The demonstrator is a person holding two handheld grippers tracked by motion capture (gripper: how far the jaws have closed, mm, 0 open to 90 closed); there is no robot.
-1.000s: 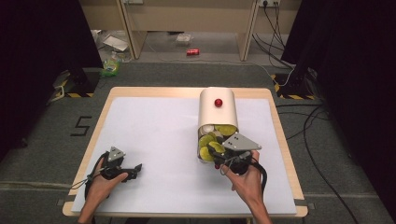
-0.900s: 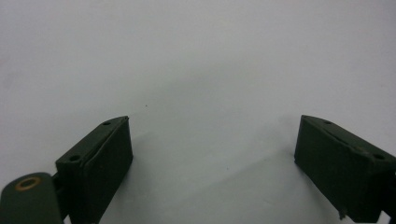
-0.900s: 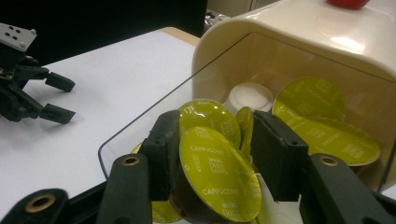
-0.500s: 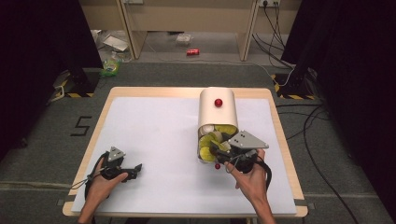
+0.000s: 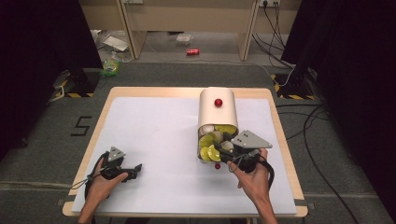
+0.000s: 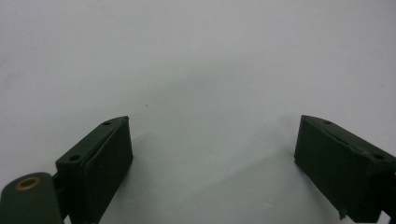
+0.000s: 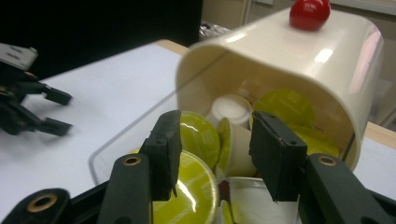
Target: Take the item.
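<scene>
Jaws of the right gripper (image 7: 215,154) stand apart at the mouth of the cream container (image 5: 217,112), and between them sits a white capsule with a green lid (image 7: 233,144); the pads do not look pressed on it, so I judge this gripper as open and not yet holding. Compared with 1 second ago, the right gripper (image 5: 227,151) in the high view has pushed a little further toward the opening, and the grey plate on top has turned slightly. I read this as the hand lining up to pick 1 capsule out.

The container lies on its side on the white table (image 5: 154,135), right of the middle, with a red knob (image 5: 218,102) on top. Green-lidded capsules (image 5: 208,151) fill its mouth and some spill out in front on the table. A small red thing (image 5: 217,165) lies just before them.

The left gripper (image 5: 133,170) rests near the front left edge, well apart from the container, in the same place as before. Its jaws are wide apart over bare table (image 6: 196,70) and hold nothing.
</scene>
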